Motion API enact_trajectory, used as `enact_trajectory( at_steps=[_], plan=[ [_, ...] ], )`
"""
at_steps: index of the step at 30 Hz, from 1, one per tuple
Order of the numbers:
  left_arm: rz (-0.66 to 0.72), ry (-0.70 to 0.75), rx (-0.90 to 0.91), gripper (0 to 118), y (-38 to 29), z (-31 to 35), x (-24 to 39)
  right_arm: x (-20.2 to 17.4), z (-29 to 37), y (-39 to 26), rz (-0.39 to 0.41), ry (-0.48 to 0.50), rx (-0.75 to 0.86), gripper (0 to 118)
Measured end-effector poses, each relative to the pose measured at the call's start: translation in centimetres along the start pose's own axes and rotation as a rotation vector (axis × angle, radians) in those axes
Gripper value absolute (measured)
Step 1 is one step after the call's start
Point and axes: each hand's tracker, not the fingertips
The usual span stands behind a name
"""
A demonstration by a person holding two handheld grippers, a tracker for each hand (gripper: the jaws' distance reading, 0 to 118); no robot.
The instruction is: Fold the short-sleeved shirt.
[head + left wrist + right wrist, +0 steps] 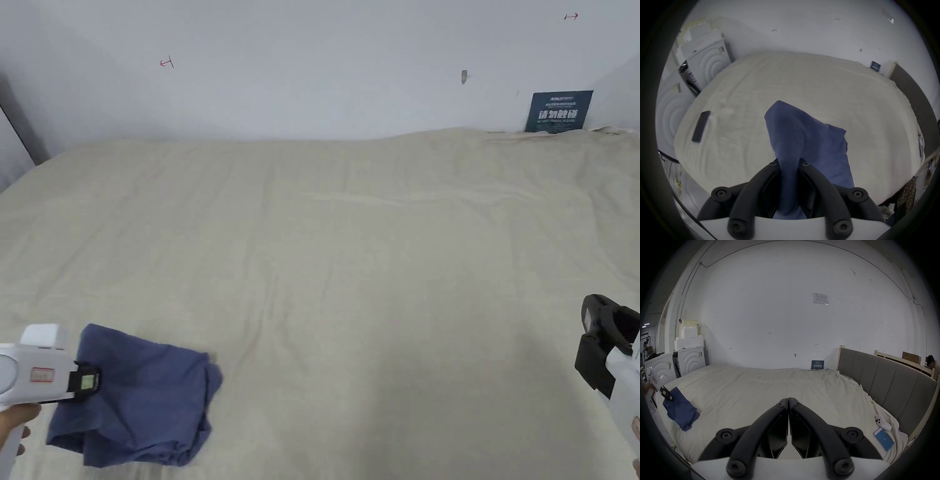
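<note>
Black jaws of the left gripper pinch a bunched fold of the shirt at the bottom centre of the left gripper view, the cloth running between them and back toward the camera. In the head view the shirt is a dark blue crumpled heap at the lower left of the frame, partly lifted at the gripped end, the rest slumped on the bed. No sleeve or collar can be made out. The right gripper hangs free at the lower right of the head view, well apart from the shirt, its jaws pressed together on nothing.

Folding proper looks not yet begun; this seems the step of bringing the shirt in. Next it likely needs spreading flat, the right gripper opening to take another edge.

A phone lies at the left of the left gripper view.
</note>
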Motion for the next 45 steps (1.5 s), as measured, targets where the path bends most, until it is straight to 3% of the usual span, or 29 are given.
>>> enact_trajectory(
  at_steps=[12,15,16,18,20,22,37,45],
  plan=[
    [0.11,0.106,-0.09,17,-0.5,-4.0,-2.1,-1.7,-1.4,-0.3,0.006,0.017,-0.038,0],
    [0.12,0.136,-0.087,48,-0.6,-4.8,-2.3,-1.8,-1.4,-0.1,0.004,0.026,-0.044,0],
    [0.122,0.154,-0.086,69,-0.6,-4.7,-2.4,-1.9,-1.4,0.0,0.006,0.029,-0.045,0],
    [0.135,0.199,-0.081,94,-0.3,-4.1,-2.5,-1.9,-1.3,0.1,0.01,0.031,-0.044,0],
    [0.155,0.211,-0.054,99,0.0,-3.3,-2.7,-1.9,-1.1,0.4,0.01,0.032,-0.043,0],
    [0.176,0.196,0.017,114,-0.2,-0.8,-1.5,-1.9,-0.8,0.6,0.012,0.033,-0.041,0],
    [0.085,0.162,0.72,116,0.5,16.7,9.1,-0.1,1.2,4.2,0.03,0.005,0.039,0],
    [0.095,0.065,0.903,118,-0.7,20.6,14.2,0.9,2.7,5.5,0.033,0.011,0.097,0]
  ],
)
